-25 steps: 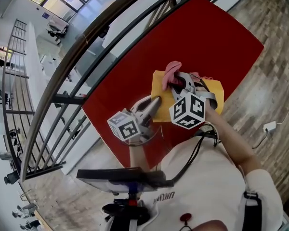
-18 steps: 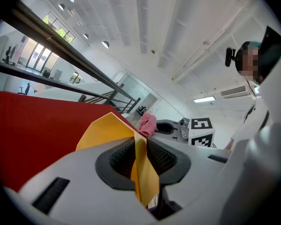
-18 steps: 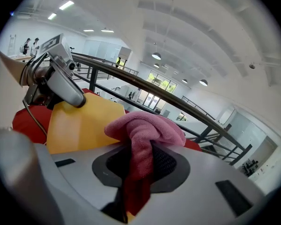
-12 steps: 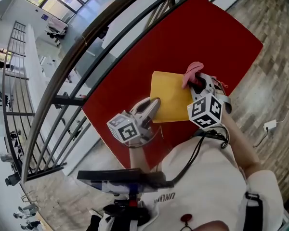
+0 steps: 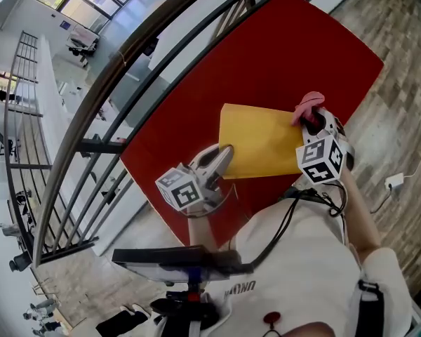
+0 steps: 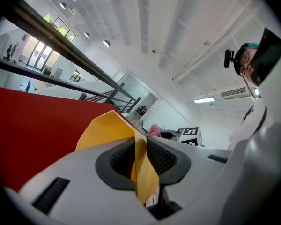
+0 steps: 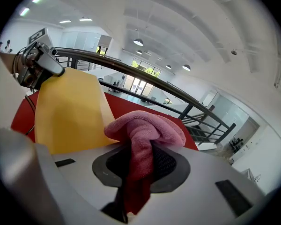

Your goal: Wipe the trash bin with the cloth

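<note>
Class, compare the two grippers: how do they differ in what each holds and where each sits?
The left gripper clamps the thin edge of the yellow bin; the right gripper clamps a pink cloth. The left gripper is at the bin's lower-left corner, the right gripper at its right edge. Both are shut.

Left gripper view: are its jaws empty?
No, the left gripper is closed on a thin wall edge of the yellow trash bin, which stands between its two dark pads.

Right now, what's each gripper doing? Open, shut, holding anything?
Left gripper: shut on the yellow trash bin's wall.
Right gripper: shut on the pink cloth.
</note>
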`<state>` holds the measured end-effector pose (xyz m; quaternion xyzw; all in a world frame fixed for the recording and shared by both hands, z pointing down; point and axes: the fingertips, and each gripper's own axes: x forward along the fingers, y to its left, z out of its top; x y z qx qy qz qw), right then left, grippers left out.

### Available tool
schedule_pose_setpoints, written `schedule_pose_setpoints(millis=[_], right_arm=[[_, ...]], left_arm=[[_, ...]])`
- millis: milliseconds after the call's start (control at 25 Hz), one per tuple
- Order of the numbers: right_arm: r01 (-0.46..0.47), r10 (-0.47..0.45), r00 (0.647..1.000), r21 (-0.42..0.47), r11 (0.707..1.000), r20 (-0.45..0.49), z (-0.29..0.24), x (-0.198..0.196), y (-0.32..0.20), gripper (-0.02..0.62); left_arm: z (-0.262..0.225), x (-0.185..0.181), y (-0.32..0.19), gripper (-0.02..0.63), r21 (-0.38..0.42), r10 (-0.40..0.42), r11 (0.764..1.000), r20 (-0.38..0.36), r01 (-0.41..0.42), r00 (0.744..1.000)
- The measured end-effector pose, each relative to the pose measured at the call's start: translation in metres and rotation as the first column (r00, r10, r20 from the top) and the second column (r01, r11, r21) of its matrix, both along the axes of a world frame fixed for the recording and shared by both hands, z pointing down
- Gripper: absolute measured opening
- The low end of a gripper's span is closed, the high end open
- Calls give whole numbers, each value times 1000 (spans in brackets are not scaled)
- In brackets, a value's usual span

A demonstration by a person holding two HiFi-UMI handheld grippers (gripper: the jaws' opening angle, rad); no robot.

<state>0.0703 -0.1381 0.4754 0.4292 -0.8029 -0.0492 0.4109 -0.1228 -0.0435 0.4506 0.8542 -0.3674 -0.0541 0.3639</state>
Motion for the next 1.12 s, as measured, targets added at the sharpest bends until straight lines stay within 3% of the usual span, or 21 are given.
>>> schedule_pose_setpoints(millis=[560, 800, 1000, 1120], right_arm=[[-110, 110, 994, -45, 993, 3, 13, 44, 2, 91], [-108, 108, 994, -39, 993, 5, 13, 43, 3, 91], [-111, 111, 994, -39, 993, 3, 14, 43, 1, 91], [-114, 114, 993, -35, 993, 1, 13, 42, 5, 91]], left_arm=[[-1, 0, 12, 71, -29, 58, 998, 1, -58, 998], [-9, -26, -11, 92, -59, -6, 998, -150, -3, 989], [-4, -14, -29, 123, -102, 111, 988, -72, -118, 991], [-4, -9, -35, 123, -108, 127, 985, -48, -132, 991]])
